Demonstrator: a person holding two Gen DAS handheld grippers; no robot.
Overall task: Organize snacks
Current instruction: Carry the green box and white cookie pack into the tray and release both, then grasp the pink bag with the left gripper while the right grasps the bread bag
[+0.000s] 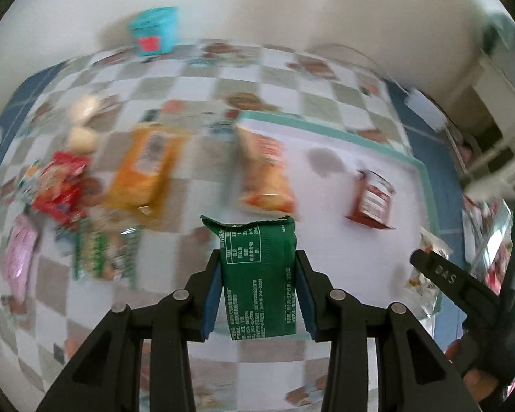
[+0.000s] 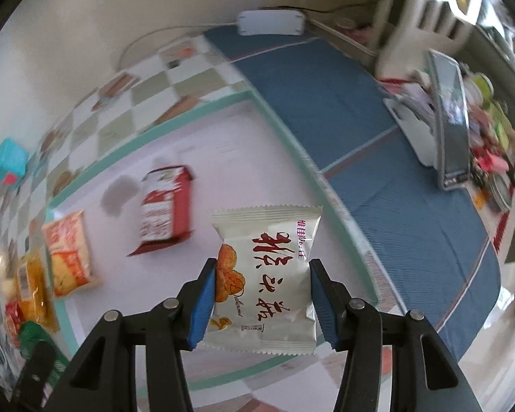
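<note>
My left gripper (image 1: pixel 259 285) is shut on a green snack packet (image 1: pixel 259 274) and holds it above the near edge of a white tray with a teal rim (image 1: pixel 425 171). My right gripper (image 2: pixel 262 295) is shut on a white snack packet with red characters (image 2: pixel 269 274) above the same tray (image 2: pixel 202 108). On the tray lie an orange chip bag (image 1: pixel 266 171), also in the right wrist view (image 2: pixel 68 250), and a red box (image 1: pixel 372 199), also in the right wrist view (image 2: pixel 164 206). The right gripper with its white packet (image 1: pixel 425 267) shows at the right edge of the left wrist view.
On the checkered cloth (image 1: pixel 195 86) left of the tray lie a yellow packet (image 1: pixel 144 168), a red bag (image 1: pixel 60 189), a green-white packet (image 1: pixel 103 254) and a pink packet (image 1: pixel 17 257). A teal tub (image 1: pixel 154 31) stands by the wall. A blue mat (image 2: pixel 377 158) and a cluttered rack (image 2: pixel 453 120) lie right.
</note>
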